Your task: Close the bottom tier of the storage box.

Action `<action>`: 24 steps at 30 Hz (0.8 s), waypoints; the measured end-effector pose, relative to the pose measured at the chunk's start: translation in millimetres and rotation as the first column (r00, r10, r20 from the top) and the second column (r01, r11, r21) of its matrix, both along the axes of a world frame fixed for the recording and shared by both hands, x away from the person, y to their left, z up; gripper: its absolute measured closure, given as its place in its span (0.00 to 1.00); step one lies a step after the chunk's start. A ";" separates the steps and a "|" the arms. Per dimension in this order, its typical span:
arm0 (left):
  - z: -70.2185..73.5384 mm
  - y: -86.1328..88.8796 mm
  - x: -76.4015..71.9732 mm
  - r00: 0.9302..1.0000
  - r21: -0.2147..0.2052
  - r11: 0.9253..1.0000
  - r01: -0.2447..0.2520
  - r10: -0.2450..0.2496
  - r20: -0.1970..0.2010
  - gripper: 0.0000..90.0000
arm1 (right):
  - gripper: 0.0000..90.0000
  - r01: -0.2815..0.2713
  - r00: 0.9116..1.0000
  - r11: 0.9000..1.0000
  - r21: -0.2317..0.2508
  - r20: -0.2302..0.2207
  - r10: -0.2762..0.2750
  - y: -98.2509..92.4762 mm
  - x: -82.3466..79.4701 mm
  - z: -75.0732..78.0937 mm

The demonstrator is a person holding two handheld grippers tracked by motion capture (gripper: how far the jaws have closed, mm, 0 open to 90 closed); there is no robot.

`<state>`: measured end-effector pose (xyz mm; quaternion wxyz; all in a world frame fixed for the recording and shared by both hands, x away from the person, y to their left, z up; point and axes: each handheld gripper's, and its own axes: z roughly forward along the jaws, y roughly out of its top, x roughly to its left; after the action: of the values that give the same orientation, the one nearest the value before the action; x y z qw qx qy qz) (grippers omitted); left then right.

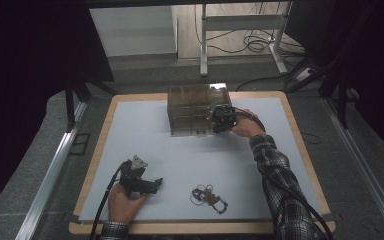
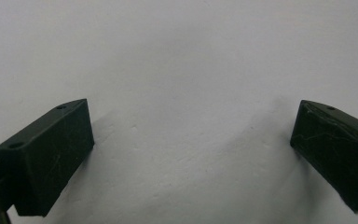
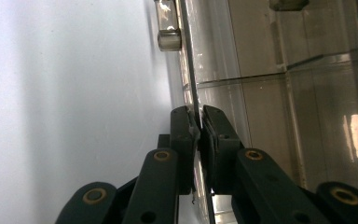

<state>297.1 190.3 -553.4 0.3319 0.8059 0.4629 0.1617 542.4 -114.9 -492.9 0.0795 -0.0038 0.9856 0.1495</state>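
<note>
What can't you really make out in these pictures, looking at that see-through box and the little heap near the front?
- Clear box, high view: its contents are lost in dim light and glare.
- Right tool, high view: the hand hides its tips; the right gripper view shows them clamped on a thin clear panel cut off by the top edge.
- Small metal tangle, high view: too small to identify.

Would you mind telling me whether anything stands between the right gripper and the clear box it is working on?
Nothing visible does. The right gripper is already shut on a thin clear panel at the edge of the clear box, pads pressed to both faces. The left gripper rests open on the white mat, well away from it.
</note>
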 end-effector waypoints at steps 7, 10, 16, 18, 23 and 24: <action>0.0 0.0 0.0 1.000 0.000 1.000 0.000 0.000 0.000 0.00 | 0.92 -0.004 1.000 1.000 0.005 -0.002 0.004 -0.6 -3.9 0.5; 0.0 0.0 0.0 1.000 0.000 1.000 0.000 0.000 0.000 0.00 | 0.92 -0.003 1.000 1.000 0.008 -0.004 0.003 -1.1 -6.0 0.9; 0.0 0.0 0.0 1.000 0.000 1.000 0.000 0.000 0.000 0.00 | 0.92 -0.014 1.000 1.000 0.012 -0.004 0.014 -2.0 -10.3 0.8; 0.0 0.0 0.0 1.000 0.001 1.000 0.000 0.000 0.000 0.00 | 0.92 -0.014 1.000 1.000 0.012 -0.006 0.014 -2.4 -12.0 0.8; 0.0 0.1 0.0 1.000 0.002 1.000 0.000 0.000 0.000 0.00 | 0.92 -0.022 1.000 1.000 0.013 -0.004 0.022 -3.0 -16.0 1.3; 0.1 0.1 0.0 1.000 0.002 1.000 0.000 0.000 0.000 0.00 | 0.92 -0.025 1.000 1.000 0.015 -0.007 0.025 -3.0 -16.3 1.4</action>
<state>297.1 190.4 -553.3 0.3309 0.8063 0.4626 0.1623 526.1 -117.9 -491.5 0.0741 -0.0151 0.9846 0.1576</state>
